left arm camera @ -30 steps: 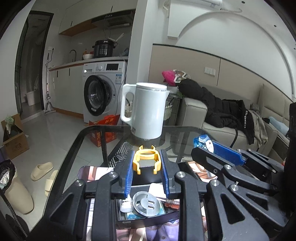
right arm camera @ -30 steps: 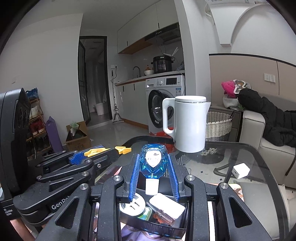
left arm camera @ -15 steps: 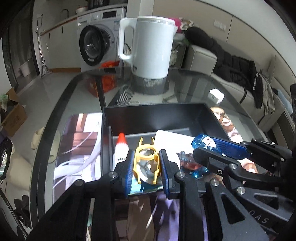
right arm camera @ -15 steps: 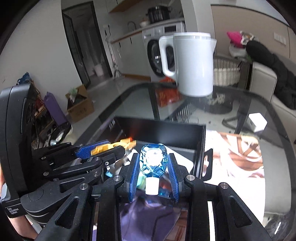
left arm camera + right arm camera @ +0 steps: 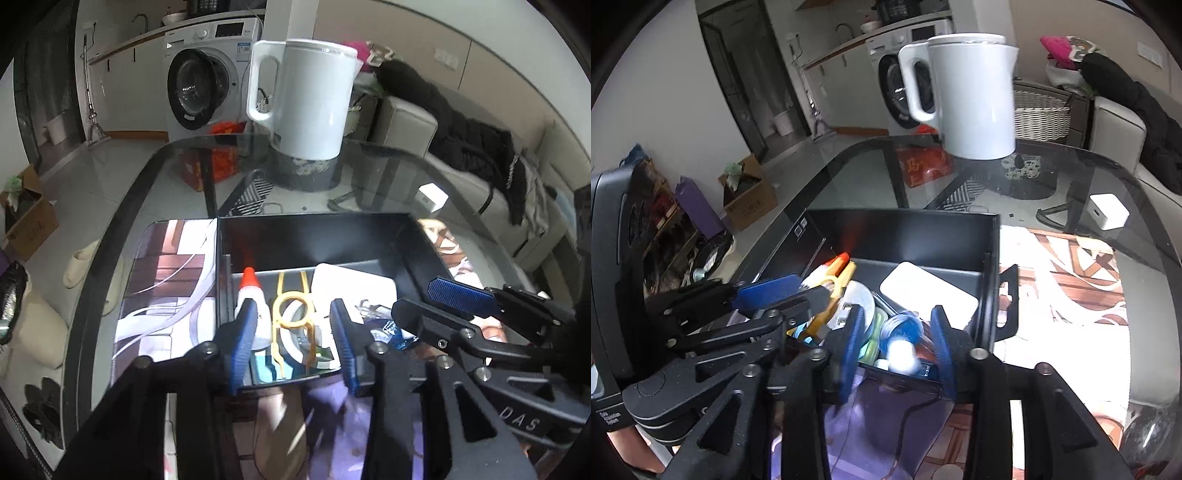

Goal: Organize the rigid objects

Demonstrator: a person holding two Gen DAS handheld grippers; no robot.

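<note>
A black open box [image 5: 314, 236] [image 5: 905, 229] sits on the glass table and holds several small items. My left gripper [image 5: 293, 332] is open over its near edge; a yellow plastic clip [image 5: 293, 317] lies loose in the box between the fingers, beside a white glue bottle with a red tip [image 5: 247, 295]. My right gripper [image 5: 895, 339] is open over the box's near right part; a blue bottle with a white cap [image 5: 899, 336], blurred, lies between the fingers without being held. A white flat box [image 5: 927, 293] lies deeper inside.
A white electric kettle [image 5: 306, 96] [image 5: 967, 96] stands on the table beyond the box. A white charger cube [image 5: 1108, 212] lies at the right. A printed mat [image 5: 166, 280] lies under the box. A sofa with dark clothes [image 5: 461, 125] is behind.
Both grippers have come down to the box and opened. The left has let go of the yellow clip and the right has let go of the blue bottle; both objects now lie in the box.
</note>
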